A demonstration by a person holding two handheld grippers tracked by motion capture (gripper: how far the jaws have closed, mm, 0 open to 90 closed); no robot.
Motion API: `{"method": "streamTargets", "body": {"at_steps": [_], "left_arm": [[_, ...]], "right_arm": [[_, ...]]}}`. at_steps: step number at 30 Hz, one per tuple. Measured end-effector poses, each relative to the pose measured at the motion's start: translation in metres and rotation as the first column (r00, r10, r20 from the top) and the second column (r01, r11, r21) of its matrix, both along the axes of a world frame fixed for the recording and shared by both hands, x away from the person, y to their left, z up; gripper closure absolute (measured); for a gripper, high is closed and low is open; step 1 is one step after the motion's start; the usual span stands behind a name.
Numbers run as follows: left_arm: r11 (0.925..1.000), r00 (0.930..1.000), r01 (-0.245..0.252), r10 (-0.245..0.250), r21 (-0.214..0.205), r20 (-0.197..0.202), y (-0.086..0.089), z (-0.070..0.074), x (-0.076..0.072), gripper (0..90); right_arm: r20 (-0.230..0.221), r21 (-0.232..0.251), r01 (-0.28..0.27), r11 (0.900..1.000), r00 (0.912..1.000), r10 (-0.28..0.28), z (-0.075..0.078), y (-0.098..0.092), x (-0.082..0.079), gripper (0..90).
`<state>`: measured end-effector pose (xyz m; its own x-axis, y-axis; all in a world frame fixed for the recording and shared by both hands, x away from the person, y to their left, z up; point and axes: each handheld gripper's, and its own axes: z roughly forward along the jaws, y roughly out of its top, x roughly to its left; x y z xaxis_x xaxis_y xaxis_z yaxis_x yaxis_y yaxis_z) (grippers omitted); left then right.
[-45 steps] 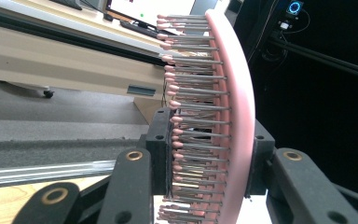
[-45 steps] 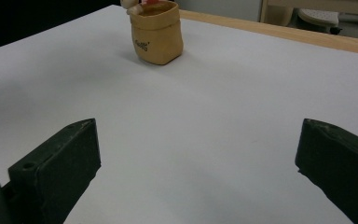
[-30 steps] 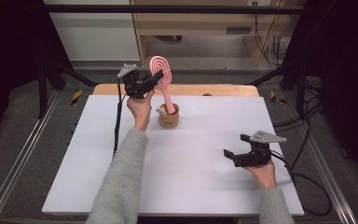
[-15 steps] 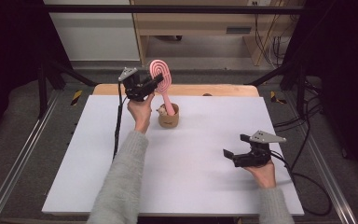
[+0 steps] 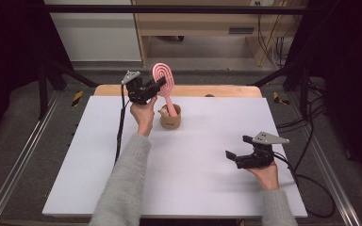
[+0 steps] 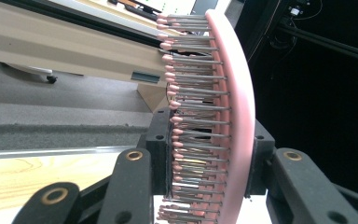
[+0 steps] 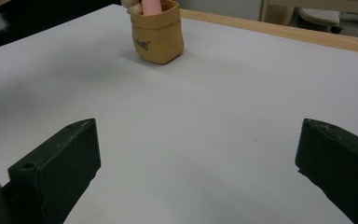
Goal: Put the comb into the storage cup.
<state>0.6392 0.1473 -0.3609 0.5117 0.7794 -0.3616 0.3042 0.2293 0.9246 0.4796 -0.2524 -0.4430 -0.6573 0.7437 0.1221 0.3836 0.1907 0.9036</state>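
Note:
A pink hairbrush (image 5: 164,81) stands upright with its handle down in a small tan pouch (image 5: 170,117) at the back middle of the white table. My left gripper (image 5: 156,84) is shut on the brush's head. Up close in the left gripper view, the pink brush head (image 6: 235,112) with its metal bristles sits clamped between the two black jaws. My right gripper (image 5: 234,151) rests low over the table at the front right, open and holding nothing. In the right gripper view the tan pouch (image 7: 157,35) lies far ahead, with the brush's pink handle (image 7: 150,5) rising out of it.
The white table top (image 5: 122,160) ends in a wooden strip (image 5: 226,91) at the back. A small pale object (image 5: 162,111) sits in the pouch beside the handle. Black frame bars and cables (image 5: 306,181) run along the table's sides.

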Motion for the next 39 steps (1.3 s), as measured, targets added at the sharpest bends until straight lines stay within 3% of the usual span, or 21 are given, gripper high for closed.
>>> {"method": "streamTargets", "body": {"at_steps": [32,39], "left_arm": [[1.0000,0.9990,-0.003,0.003,0.001,-0.044,0.005,-0.030,-0.002,62.7],[0.9999,0.9990,-0.004,0.004,-0.015,-0.044,0.009,-0.033,-0.004,62.7]], "right_arm": [[0.000,-0.003,0.000,1.0000,1.0000,0.000,-0.001,0.000,0.000,0.4],[0.000,-0.002,0.000,1.0000,1.0000,0.000,-0.001,0.001,0.000,0.3]]}}
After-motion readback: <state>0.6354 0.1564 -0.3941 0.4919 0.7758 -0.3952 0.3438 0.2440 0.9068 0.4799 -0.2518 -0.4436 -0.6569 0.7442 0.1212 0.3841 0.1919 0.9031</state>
